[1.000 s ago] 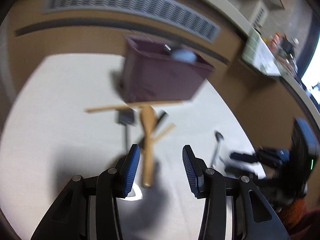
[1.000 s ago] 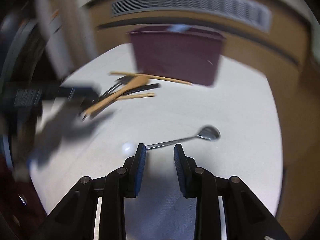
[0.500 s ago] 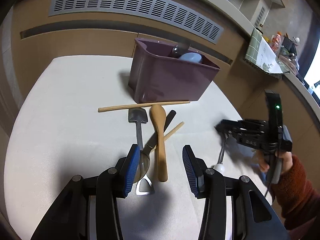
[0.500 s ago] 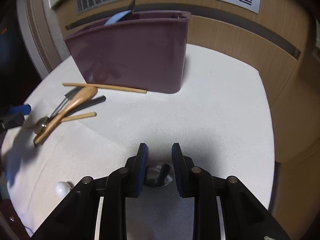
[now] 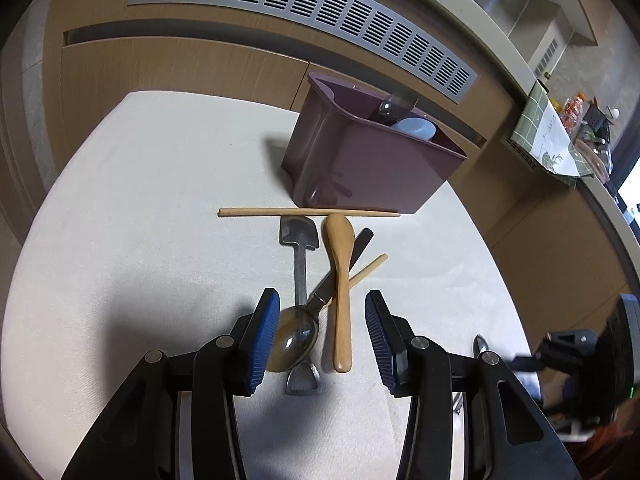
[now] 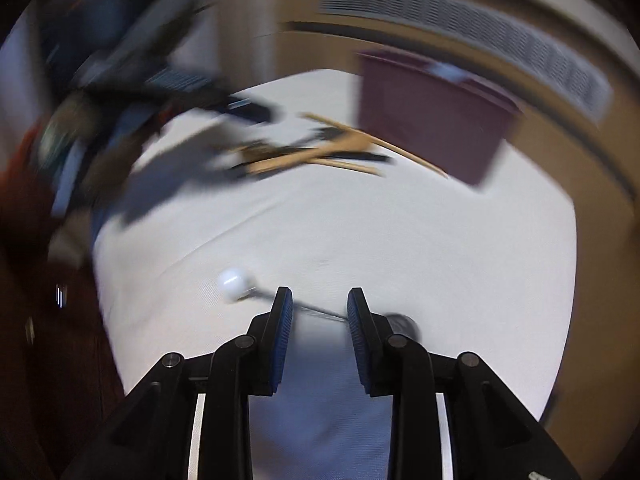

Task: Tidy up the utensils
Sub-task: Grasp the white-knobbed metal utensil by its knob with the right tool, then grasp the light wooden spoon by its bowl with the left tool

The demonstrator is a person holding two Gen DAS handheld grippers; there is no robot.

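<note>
Right now right gripper [image 6: 320,306] fingers opening astride thin, stiff, slippery metal spoon [image 6: 320,312], unclamped; grab mid-handle.

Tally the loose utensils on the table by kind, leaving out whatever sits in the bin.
Wooden chopsticks: 2
Wooden spoon: 1
Metal spoon: 1
Ball-tipped metal spoon: 1
Metal spatula: 1
Total: 6

Left wrist view: looks steeply down past its fingers, close over the utensil pile [image 5: 320,280].
Right wrist view: blurred, tilted down, low over the table [image 6: 440,240].
Shared: the maroon bin [image 5: 360,168], pile, table.
</note>
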